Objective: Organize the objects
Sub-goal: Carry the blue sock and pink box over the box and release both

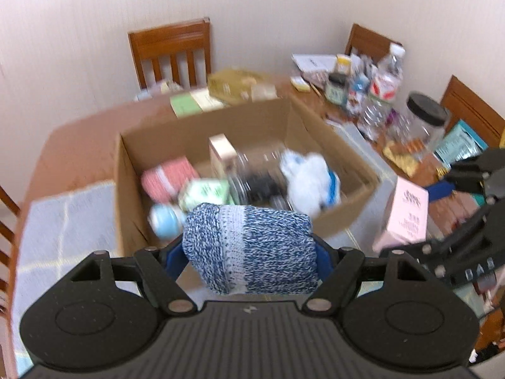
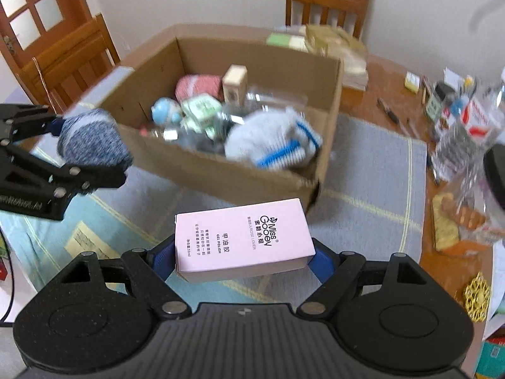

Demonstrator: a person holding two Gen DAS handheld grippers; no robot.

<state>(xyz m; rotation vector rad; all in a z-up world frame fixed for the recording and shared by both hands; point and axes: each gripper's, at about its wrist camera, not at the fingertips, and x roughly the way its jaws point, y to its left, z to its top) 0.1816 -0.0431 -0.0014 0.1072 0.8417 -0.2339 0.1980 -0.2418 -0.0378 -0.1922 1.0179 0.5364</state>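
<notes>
Your left tongs: clamped on blue-white knit bundle, held above near edge of cardboard box. Your right tongs: clamped on pink gel-polish carton, just beside box's near corner. Box on table: white sock bundle, pink knit roll, green packet inside. Chair beyond.

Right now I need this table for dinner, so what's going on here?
A person is sorting clutter into the cardboard box. The left tongs grip a rolled blue knit sock; the right tongs grip a pink gel polish box. Both are held in the air just short of the box, which already holds several items.
</notes>
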